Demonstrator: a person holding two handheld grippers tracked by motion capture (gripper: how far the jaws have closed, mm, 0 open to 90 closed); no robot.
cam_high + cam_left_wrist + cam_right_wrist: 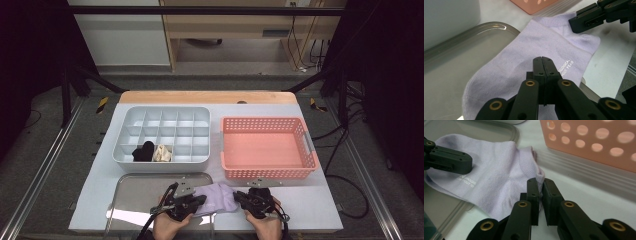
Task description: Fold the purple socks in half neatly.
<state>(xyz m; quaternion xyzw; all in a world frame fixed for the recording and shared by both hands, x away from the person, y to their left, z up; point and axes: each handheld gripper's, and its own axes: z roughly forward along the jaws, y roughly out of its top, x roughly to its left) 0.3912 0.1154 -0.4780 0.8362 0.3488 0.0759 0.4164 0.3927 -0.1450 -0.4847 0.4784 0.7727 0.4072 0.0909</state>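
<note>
A lilac sock (218, 197) (536, 42) (494, 170) lies flat, partly on the metal tray (135, 192) and partly on the white table top. My left gripper (200, 201) (542, 59) is shut, its tips pinching the sock's sole beside small white lettering. At the sock's other end my right gripper (239, 196) (540, 182) is shut on the fabric edge, which bunches between its jaws. Each gripper also appears in the other's view: the left gripper (451, 160) pressing on the sock, the right gripper (586, 21) at the cuff end.
A grey divided organiser (165, 109) stands behind the tray, with a black sock (144, 151) and a cream one (162, 153) in its front compartments. A pink perforated basket (265, 172) (594, 142) sits to its right, just behind my right gripper.
</note>
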